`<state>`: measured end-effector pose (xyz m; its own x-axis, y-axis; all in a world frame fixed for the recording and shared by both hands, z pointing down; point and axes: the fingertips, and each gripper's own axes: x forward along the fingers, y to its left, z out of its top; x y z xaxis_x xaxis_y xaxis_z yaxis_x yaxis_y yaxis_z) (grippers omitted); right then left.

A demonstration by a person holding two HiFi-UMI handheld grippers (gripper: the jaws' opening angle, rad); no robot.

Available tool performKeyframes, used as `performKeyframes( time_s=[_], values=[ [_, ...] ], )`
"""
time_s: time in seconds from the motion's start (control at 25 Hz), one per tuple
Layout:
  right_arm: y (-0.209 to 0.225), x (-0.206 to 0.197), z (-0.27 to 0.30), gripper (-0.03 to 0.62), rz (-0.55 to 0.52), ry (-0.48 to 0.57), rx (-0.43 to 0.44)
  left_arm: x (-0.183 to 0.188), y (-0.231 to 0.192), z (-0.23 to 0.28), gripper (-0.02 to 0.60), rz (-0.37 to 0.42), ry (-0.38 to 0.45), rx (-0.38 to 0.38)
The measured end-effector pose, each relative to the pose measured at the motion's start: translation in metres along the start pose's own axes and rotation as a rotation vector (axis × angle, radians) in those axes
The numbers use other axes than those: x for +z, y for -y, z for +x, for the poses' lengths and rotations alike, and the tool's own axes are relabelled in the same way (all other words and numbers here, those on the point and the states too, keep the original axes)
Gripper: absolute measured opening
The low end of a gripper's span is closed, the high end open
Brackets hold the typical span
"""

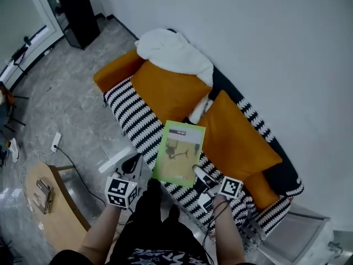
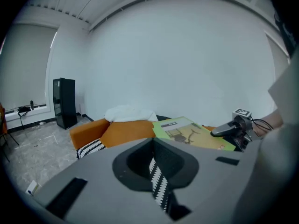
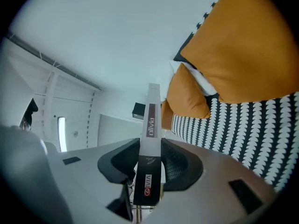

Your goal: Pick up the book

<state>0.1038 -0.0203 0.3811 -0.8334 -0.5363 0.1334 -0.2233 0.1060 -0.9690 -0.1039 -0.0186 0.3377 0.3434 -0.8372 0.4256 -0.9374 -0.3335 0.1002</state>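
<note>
Ahead of the right gripper (image 3: pixel 149 148) and to its right we see two orange cushions (image 1: pixel 237 134) leaning on the back of a sofa whose black-and-white striped cover (image 1: pixel 132 117) spreads underneath. A white blanket (image 1: pixel 174 51) is heaped on the sofa beyond the farther cushion. An orange bolster (image 1: pixel 113 70) closes the sofa's far end. Far off past that end a tall black cabinet (image 1: pixel 74 12) stands on the grey floor. A wooden table (image 1: pixel 52 211) sits out to the left of the left gripper (image 1: pixel 132 163). The right gripper is clamped on the green book (image 1: pixel 179 150) at its near edge, the jaws parted only by the book's thickness, and it holds the book in the air above the striped seat. The book's cover faces up. Its long axis runs straight on from the jaws, away from us towards the cushions, with the near end slightly to the left. From the right gripper's own view we meet the book edge-on, as a thin strip. The left gripper floats just left of the book, clear of it, its tips together on nothing, with only a slit behind them that shows the stripes.
</note>
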Motion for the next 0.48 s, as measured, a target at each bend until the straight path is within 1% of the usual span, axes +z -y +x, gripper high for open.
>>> performKeyframes(
  time_s=[0.12,0.24,0.36,0.48],
  values=[
    [-0.031,-0.007,-0.022,0.148,-0.002,0.019,0.049,0.014,0.022,-0.034,0.009,0.001,0.04,0.013],
    [-0.053,-0.014,-0.043,0.148,-0.005,0.043,0.083,0.026,0.041,-0.065,0.008,0.003,0.078,0.041],
    [-0.068,-0.026,-0.072,0.148,-0.007,0.058,0.115,0.027,0.065,-0.1,0.009,-0.01,0.121,0.078],
    [-0.083,-0.045,-0.098,0.148,-0.018,0.051,0.137,0.026,0.089,-0.141,0.009,-0.005,0.16,0.097]
  ],
)
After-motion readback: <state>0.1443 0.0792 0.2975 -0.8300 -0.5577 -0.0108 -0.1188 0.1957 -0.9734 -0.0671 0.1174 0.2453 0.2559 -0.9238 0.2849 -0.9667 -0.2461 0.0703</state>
